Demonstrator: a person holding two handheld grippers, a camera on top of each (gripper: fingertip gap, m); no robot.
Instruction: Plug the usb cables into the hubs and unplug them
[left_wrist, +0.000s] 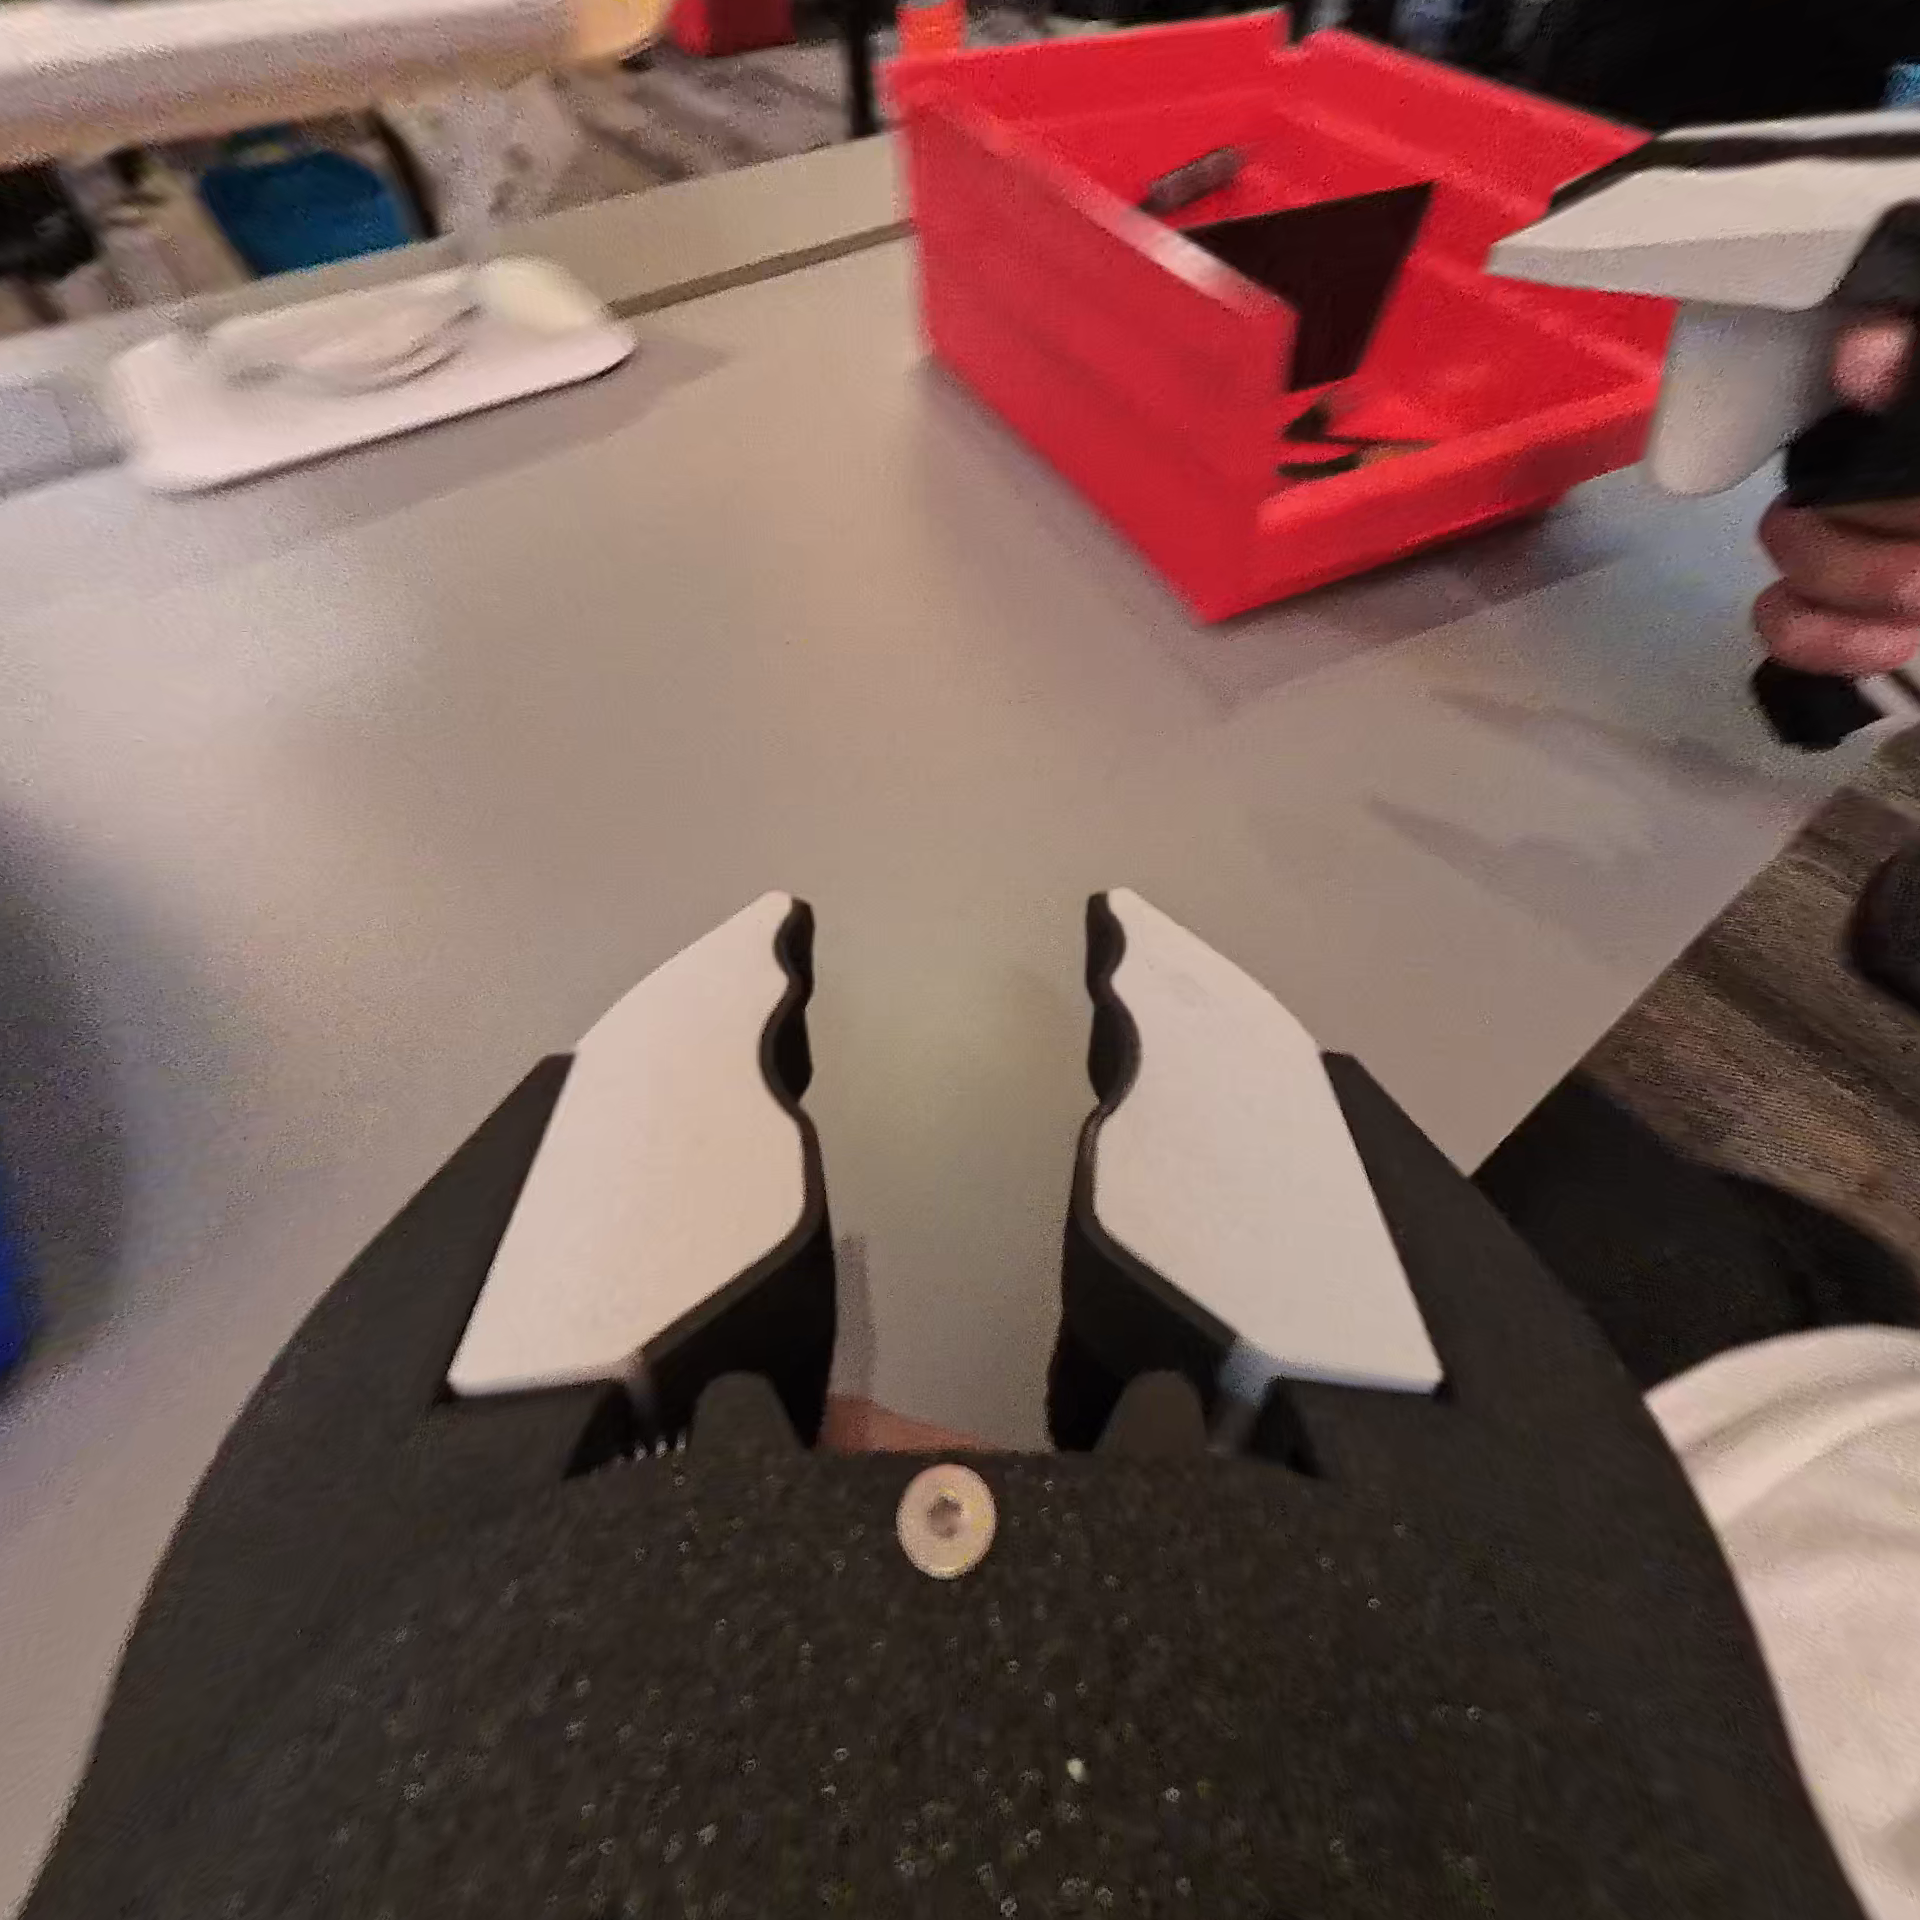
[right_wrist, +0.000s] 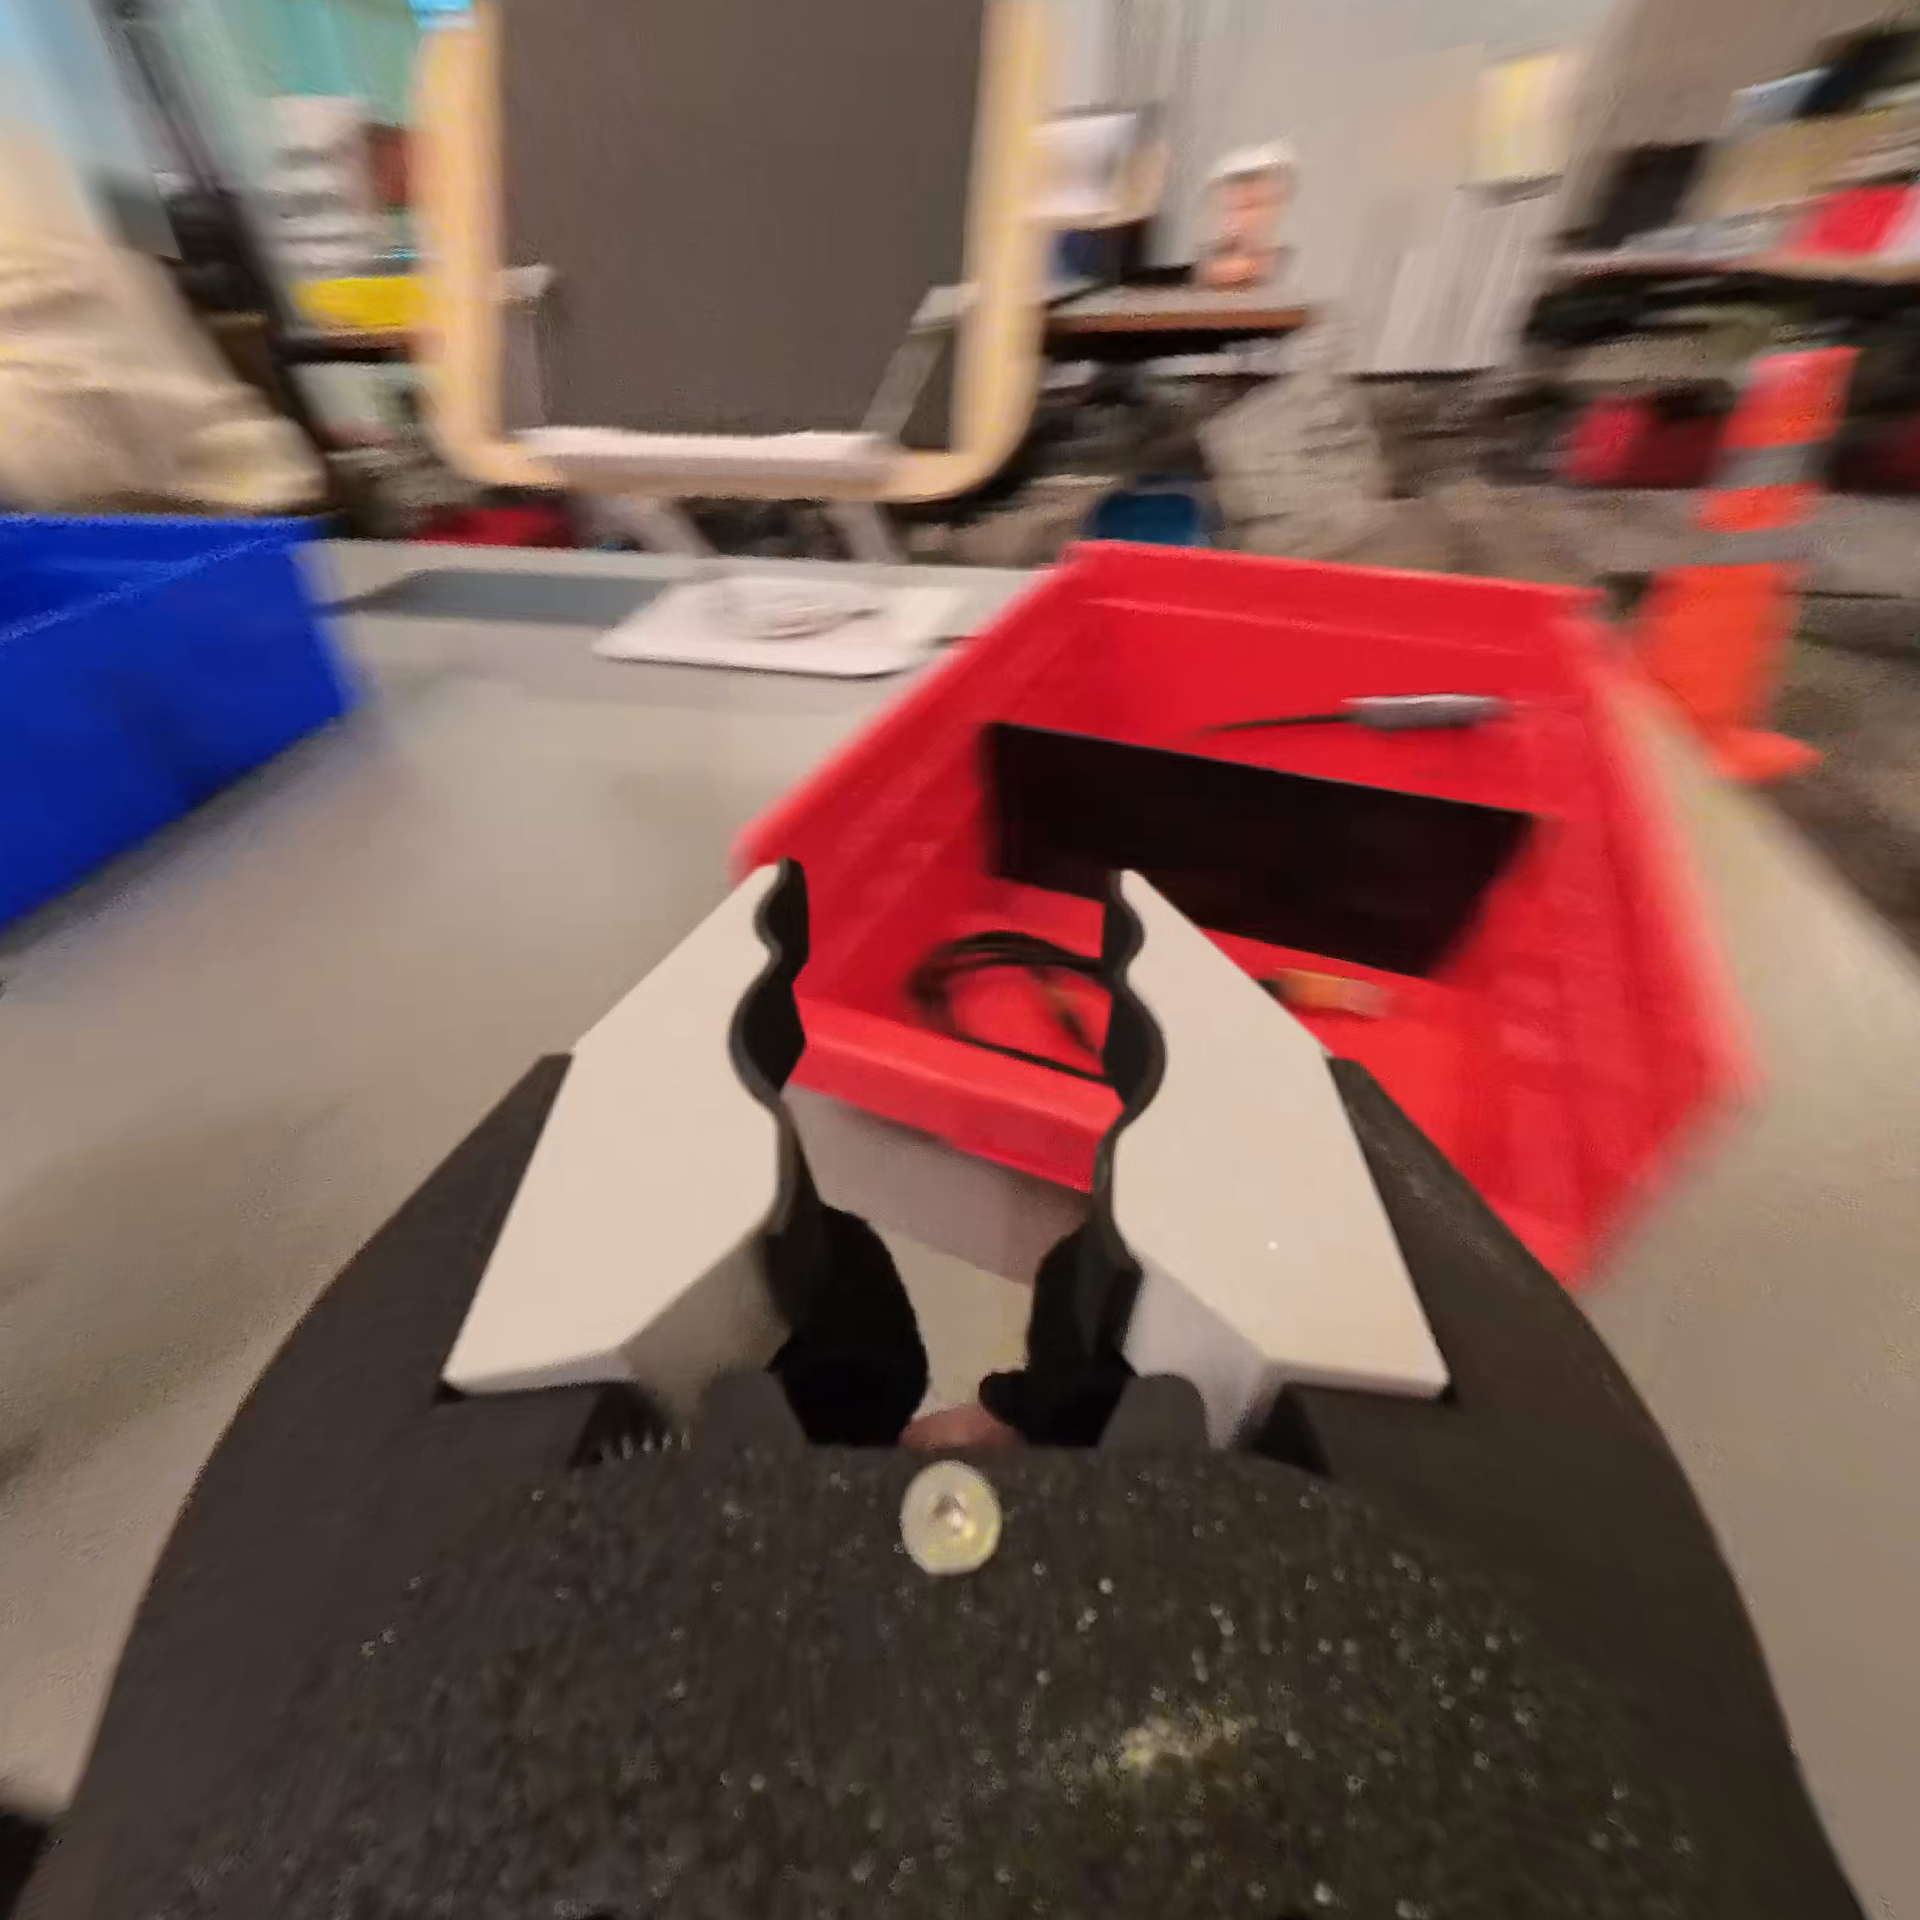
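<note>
Both grippers empty over grey table (left_wrist: 727, 644); jaws parted.
Left gripper (left_wrist: 948, 906) above bare tabletop, well short of red bin (left_wrist: 1081, 343); right gripper (right_wrist: 951, 878) at bin's near rim (right_wrist: 935, 1091); black cable (right_wrist: 997, 961) inside.

Red bin (right_wrist: 1621, 1039) on grey table (left_wrist: 727, 675), black divider (right_wrist: 1247, 862) inside, both empty claws apart, right claw (right_wrist: 951, 883) nearest

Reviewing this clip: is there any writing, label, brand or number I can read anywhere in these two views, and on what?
None can be read.
Red bin: no label shows.
White tray on the grey table: blurred, no writing made out.
Background shelves: too blurred to tell.
</note>
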